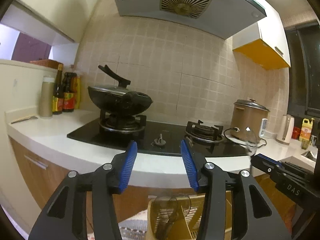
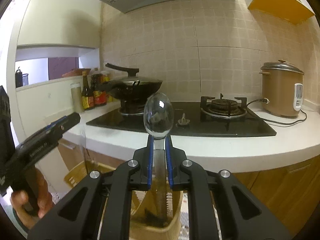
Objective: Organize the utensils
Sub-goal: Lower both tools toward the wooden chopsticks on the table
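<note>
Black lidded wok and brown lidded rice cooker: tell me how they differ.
The black lidded wok sits on the left burner; the brown lidded rice cooker stands on the white countertop. The wok is wide and shallow with a long handle; the cooker is tall, cylindrical, and has a cord. Both are covered.

The spoon [image 2: 159,116] handle is hidden between the blue fingers [image 2: 150,160]. At six o'clock the utensil holder [image 1: 154,220] is cut by the frame edge, its contents dark and blurred. The bottle [image 1: 57,92] labels are too small to read.
</note>
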`<state>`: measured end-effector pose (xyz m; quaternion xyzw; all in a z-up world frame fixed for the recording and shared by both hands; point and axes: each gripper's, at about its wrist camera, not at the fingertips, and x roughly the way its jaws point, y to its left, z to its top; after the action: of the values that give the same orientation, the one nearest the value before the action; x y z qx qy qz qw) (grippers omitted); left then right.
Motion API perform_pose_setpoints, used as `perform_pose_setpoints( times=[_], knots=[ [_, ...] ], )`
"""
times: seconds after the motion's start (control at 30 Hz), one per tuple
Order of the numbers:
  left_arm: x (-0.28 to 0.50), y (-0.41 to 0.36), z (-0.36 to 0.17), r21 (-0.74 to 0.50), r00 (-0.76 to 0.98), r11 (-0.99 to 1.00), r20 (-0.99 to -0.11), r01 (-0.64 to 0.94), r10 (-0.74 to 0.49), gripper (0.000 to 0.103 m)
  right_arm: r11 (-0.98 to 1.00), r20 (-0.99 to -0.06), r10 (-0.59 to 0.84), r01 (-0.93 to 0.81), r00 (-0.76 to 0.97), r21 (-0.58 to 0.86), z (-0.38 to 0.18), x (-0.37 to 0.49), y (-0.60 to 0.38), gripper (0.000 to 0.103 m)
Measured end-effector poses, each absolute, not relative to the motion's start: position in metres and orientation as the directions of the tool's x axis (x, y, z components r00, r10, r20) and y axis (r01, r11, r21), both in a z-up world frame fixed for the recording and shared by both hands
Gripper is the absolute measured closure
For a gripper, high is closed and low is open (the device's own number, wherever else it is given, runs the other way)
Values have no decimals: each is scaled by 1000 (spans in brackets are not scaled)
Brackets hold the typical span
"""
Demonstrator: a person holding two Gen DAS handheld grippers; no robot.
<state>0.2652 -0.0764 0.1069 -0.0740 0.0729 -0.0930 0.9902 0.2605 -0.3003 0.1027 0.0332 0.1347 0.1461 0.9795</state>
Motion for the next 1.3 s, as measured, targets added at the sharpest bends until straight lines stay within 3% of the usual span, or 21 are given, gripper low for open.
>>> perform_pose_setpoints(
  times=[0.1, 0.3, 0.4, 0.57, 0.67, 0.83, 1.07, 1.3],
  knots=[
    [254, -65, 113, -180, 965, 966, -152, 186, -214, 59, 948, -264, 314, -284, 912, 146, 107, 247, -307, 75],
    [228, -41, 126, -238, 938, 946, -218, 218, -271, 59, 946, -310, 308, -254, 899, 202, 120, 210, -316, 75],
    [214, -30, 127, -259, 899, 934, -301, 245, -319, 59, 948, -379, 299, -228, 876, 221, 126, 188, -316, 75],
    [197, -24, 106, -289, 749, 910, -520, 297, -410, 59, 946, -562, 319, -224, 763, 234, 116, 159, -300, 75],
    [187, -25, 82, -267, 653, 913, -639, 307, -407, 59, 943, -658, 332, -222, 675, 248, 98, 149, -287, 75],
    [158, -30, 35, -197, 542, 915, -754, 352, -371, 59, 944, -789, 328, -199, 519, 262, 49, 135, -268, 75],
    [131, -45, -22, -129, 432, 899, -842, 419, -322, 59, 937, -872, 348, -126, 344, 325, -14, 130, -262, 75],
    [125, -56, -45, -104, 405, 900, -867, 424, -291, 64, 951, -902, 309, -103, 302, 291, -43, 133, -254, 77]
  ],
)
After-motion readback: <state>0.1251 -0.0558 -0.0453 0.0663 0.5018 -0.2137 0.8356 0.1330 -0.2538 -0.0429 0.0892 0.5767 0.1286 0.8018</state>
